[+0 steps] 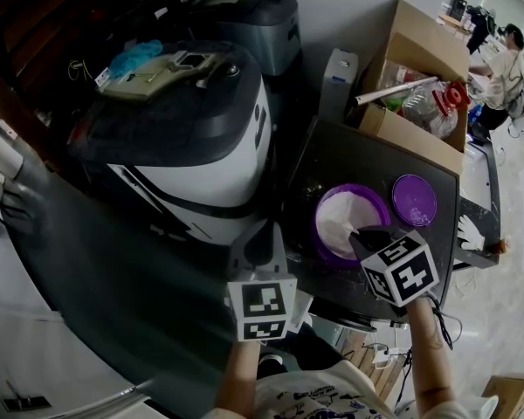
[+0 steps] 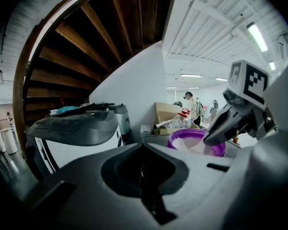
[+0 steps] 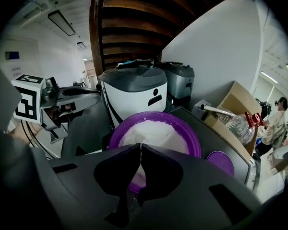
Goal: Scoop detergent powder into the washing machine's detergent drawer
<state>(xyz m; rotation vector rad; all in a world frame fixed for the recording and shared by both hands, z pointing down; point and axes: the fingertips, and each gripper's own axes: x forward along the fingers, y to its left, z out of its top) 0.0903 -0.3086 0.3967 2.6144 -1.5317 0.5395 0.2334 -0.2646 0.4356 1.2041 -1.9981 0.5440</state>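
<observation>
A purple tub (image 1: 325, 206) of white detergent powder (image 1: 345, 216) stands on the black table (image 1: 332, 160), to the right of the white washing machine (image 1: 201, 138) with its dark lid. My right gripper (image 1: 361, 234) reaches over the tub's near rim, shut on a thin pale scoop handle; the scoop's bowl is hidden. From the right gripper view, the powder (image 3: 158, 131) lies just beyond the right gripper (image 3: 140, 145). My left gripper (image 1: 260, 230) hovers between machine and tub, shut and holding nothing. I cannot pick out the detergent drawer.
The tub's purple lid (image 1: 415, 199) lies flat to its right. A cardboard box (image 1: 419, 68) of bottles stands behind the table, with a white container (image 1: 336, 81) and a second grey appliance (image 1: 253, 11) at the wall. A person (image 1: 511, 59) stands far right.
</observation>
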